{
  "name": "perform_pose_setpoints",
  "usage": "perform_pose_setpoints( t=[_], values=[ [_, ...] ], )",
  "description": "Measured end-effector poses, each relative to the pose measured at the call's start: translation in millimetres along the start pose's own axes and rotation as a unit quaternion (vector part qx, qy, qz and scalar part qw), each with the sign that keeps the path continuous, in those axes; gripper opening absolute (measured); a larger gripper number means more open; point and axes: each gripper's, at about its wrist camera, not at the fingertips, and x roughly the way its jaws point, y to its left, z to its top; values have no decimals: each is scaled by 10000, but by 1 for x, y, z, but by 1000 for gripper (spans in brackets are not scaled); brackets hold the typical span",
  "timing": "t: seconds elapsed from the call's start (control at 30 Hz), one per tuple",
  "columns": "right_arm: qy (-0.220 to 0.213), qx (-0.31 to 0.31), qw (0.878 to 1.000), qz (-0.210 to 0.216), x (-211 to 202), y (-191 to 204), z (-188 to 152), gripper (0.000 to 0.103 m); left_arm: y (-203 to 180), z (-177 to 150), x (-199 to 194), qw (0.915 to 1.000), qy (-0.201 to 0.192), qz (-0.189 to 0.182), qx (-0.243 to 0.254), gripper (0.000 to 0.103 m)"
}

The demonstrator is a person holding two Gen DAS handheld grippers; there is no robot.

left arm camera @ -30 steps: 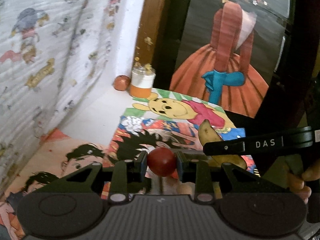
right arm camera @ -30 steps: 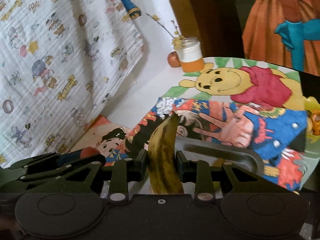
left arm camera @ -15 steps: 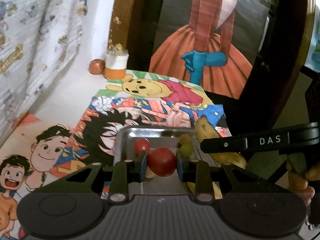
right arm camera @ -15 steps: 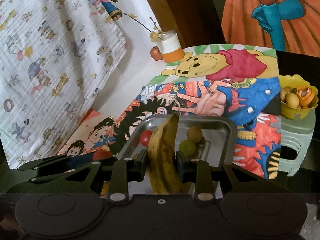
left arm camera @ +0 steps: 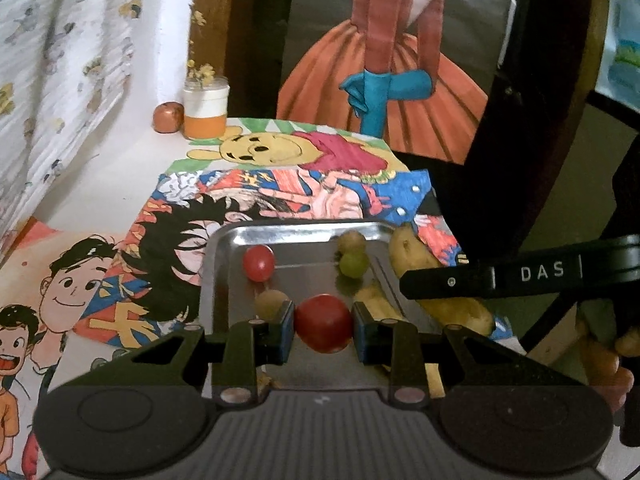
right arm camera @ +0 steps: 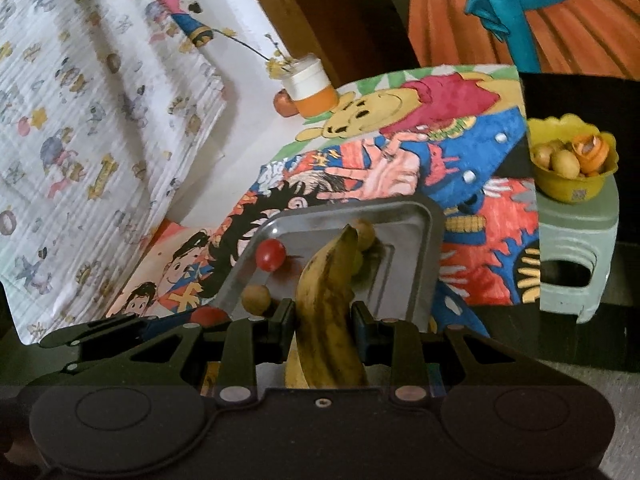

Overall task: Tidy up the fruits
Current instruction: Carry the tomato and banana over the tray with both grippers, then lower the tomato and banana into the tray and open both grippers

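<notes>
Fruit is gripped in both tongs above a shallow, rectangular steel tray (left arm camera: 224, 248) lying on cartoon-printed paper. The left gripper (left arm camera: 323, 329) is clenched on a round, glossy red tomato (left arm camera: 323, 323), pinched at its sides over the tray's near end. The right gripper (right arm camera: 323, 330) is clenched on a long, yellow, brown-speckled banana (right arm camera: 328, 304).

In the right wrist view the banana's long axis runs from about 6 o'clock to 12 o'clock, its tip pointing up and away over the tray's middle, curving slightly toward 1 o'clock.

Already on the tray: a small red cherry tomato (left arm camera: 259, 263) at 11 o'clock, a green grape (left arm camera: 353, 264) and a tan round fruit (left arm camera: 351, 241) at 1 o'clock, another tan fruit (left arm camera: 269, 304) beside the left pad.

Risks, as a judgement: the round tomato could roll on the smooth metal once released and knock the loose fruits; the soft banana may bruise or pivot in the grip; lowered as it points, it could land on the grape.
</notes>
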Motion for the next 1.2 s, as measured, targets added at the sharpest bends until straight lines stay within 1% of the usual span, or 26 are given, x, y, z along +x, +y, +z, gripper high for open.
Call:
perform_pose_setpoints(
  t=[0.23,0.5,0.77,0.93,1.2],
  values=[
    [28,113,9999,7,4,-4,-5,32,-3,-3,6,9998,117,-9,139,33],
    [45,199,9998,-2,8,-5,-9,32,-8,-4,12,9991,242,75,339,33],
    [19,311,9995,4,8,-6,-11,32,-10,-6,16,9983,370,39,443,33],
    [9,380,9993,37,7,-8,-12,32,-11,-7,19,9978,455,78,476,33],
    [-2,492,9987,90,8,-10,-13,32,-11,-7,20,9978,440,92,492,34]
  ],
)
